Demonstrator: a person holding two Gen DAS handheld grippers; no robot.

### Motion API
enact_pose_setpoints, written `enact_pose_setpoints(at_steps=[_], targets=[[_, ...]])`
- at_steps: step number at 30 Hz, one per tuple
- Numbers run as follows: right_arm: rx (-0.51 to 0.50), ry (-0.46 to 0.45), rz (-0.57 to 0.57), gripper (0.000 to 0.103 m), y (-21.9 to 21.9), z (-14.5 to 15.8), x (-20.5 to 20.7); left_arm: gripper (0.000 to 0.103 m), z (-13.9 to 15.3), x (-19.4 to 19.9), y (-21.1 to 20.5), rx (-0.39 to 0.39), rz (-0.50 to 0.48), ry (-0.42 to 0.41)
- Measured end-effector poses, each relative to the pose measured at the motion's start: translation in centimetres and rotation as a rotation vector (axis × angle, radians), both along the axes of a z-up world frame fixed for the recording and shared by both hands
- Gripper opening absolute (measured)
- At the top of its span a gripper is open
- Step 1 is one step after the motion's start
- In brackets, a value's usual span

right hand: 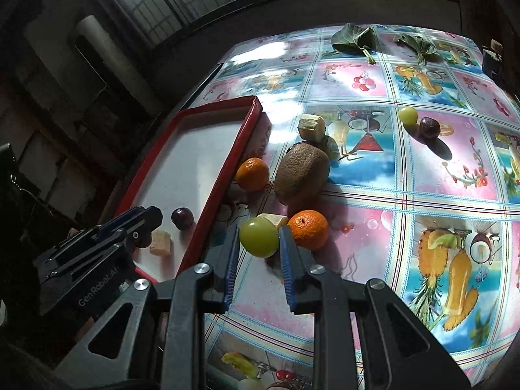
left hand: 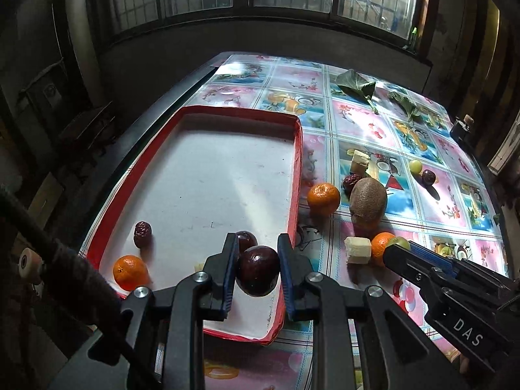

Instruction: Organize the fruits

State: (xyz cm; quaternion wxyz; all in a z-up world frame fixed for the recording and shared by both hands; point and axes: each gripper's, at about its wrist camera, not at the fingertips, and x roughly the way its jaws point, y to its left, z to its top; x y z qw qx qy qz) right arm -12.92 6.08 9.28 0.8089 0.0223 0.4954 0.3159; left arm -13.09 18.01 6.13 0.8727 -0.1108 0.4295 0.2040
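Observation:
My left gripper (left hand: 258, 243) is shut on a dark purple grape (left hand: 258, 271) above the near end of the red-rimmed tray (left hand: 297, 162). In the tray lie a red date (left hand: 142, 234), a mandarin (left hand: 130, 272), a second dark grape (left hand: 245, 239) and a pale fruit chunk (right hand: 161, 242). My right gripper (right hand: 259, 229) is shut on a green grape (right hand: 259, 236), just right of the tray (right hand: 227, 169) and above the tablecloth. Close behind it sit a mandarin (right hand: 307, 229) and a pale chunk (right hand: 276, 219). In the left wrist view the right gripper (left hand: 399, 253) comes in from the right.
On the fruit-print tablecloth lie a kiwi (right hand: 300, 174), another mandarin (right hand: 252, 174), a pale chunk (right hand: 312, 126), a green grape (right hand: 408, 115) and a dark grape (right hand: 429, 127). Two green leaves (right hand: 352, 37) lie at the far edge. The table's left edge runs beside the tray.

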Motion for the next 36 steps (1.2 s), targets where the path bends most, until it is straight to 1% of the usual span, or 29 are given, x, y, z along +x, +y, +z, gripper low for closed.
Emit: enact_pose_setpoints(at_steps=[10, 23, 36], targets=[[-0.022, -0.001, 0.022, 0.026, 1.5, -0.4, -0.2, 0.023, -0.3, -0.3, 1.1, 0.008, 0.022, 0.005], [-0.027, -0.004, 0.050, 0.026, 3.1, -0.4, -0.6, 0.023, -0.6, -0.9, 2.7, 0.005, 0.054, 0.012], [-0.016, -0.023, 0.096, 0.026, 5.5, 0.0, -0.4, 0.023, -0.4, -3.3, 8.6, -0.006, 0.179, 0.008]])
